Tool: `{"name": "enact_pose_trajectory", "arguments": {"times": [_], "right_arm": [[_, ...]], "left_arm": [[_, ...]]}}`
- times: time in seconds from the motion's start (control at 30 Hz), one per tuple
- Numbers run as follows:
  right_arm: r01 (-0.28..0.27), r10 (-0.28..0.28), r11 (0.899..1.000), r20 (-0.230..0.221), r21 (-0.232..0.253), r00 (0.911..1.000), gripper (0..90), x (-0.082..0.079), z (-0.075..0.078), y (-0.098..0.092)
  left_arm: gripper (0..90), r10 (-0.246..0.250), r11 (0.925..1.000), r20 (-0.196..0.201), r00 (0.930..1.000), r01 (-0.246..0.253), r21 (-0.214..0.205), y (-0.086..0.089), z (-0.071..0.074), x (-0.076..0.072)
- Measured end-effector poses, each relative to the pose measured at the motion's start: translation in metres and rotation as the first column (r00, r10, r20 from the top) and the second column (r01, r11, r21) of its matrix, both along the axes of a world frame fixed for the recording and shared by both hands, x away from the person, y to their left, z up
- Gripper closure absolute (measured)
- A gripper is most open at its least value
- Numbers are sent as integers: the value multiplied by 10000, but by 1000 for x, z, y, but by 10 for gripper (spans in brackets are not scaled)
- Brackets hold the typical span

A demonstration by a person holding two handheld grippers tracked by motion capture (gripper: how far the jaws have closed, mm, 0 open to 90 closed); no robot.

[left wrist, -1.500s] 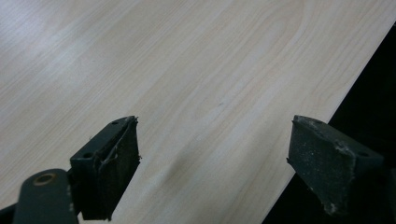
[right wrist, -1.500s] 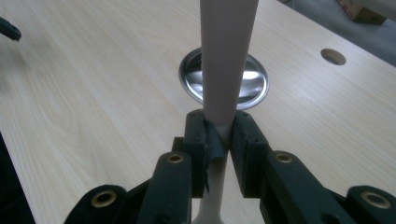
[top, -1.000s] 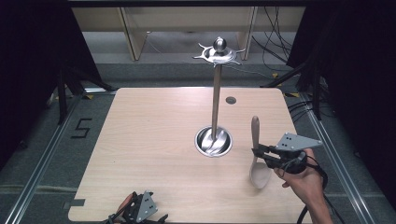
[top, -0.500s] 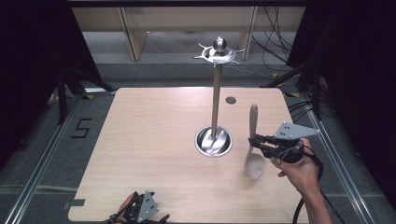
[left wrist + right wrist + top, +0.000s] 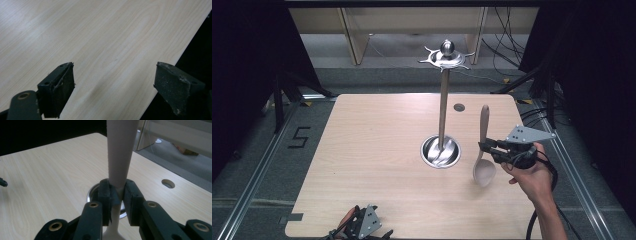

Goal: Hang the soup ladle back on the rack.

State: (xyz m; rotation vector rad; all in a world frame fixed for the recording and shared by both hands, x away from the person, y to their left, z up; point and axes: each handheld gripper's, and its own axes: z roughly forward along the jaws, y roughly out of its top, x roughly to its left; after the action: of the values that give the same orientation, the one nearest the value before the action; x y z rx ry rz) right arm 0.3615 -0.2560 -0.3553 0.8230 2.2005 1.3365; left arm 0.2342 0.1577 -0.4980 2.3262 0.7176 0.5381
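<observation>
The right gripper (image 5: 484,146) has its jaws clenched on the thin neck of a wooden spoon (image 5: 482,150), just above the bowl, so the handle stands nearly upright over the jaws and the bowl hangs below them, close over the table (image 5: 377,150). My guess is that the grip sits low to leave the long handle's top end free, ready to be lifted toward the hooks on the stand (image 5: 443,100). The right gripper view bears this out: both pads press the spoon's (image 5: 119,152) narrowest part, with the handle widening above them.

The stand rises just beyond that gripper, on the side its jaws face. Its hooked crown sits well above the spoon's tip, and I can see nothing hanging from it. Its round metal base is dished like a shallow bowl and holds only the foot of the pole.

The left gripper (image 5: 362,227) rests at the table's near edge, well apart from the work, jaws spread wide with only bare wood between them.
</observation>
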Motion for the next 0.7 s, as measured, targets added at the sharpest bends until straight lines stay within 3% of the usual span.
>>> {"name": "enact_pose_trajectory", "arguments": {"times": [0.17,0.2,0.43,0.47,0.67,0.7], "right_arm": [[-61,62,9998,88,-169,9999,779,5,4,1],[-36,35,10000,-71,-87,10000,779,5,7,2],[46,-48,9997,77,253,10000,779,13,18,10],[45,-46,10000,225,59,9997,779,16,25,12],[129,-130,9999,204,40,9997,779,18,38,17],[127,-124,9999,380,-83,9992,779,20,40,17]], "left_arm": [[156,-29,10000,-11,10000,29,-79,2,0,0],[156,16,9999,36,10000,-15,-156,2,0,-1],[157,18,9999,1,10000,-18,-149,1,-1,-1],[156,2,9999,19,10000,-2,-116,1,0,-1],[156,-19,10000,17,10000,19,-89,1,0,-1],[157,-18,9999,12,10000,18,-104,1,0,-1]]}}
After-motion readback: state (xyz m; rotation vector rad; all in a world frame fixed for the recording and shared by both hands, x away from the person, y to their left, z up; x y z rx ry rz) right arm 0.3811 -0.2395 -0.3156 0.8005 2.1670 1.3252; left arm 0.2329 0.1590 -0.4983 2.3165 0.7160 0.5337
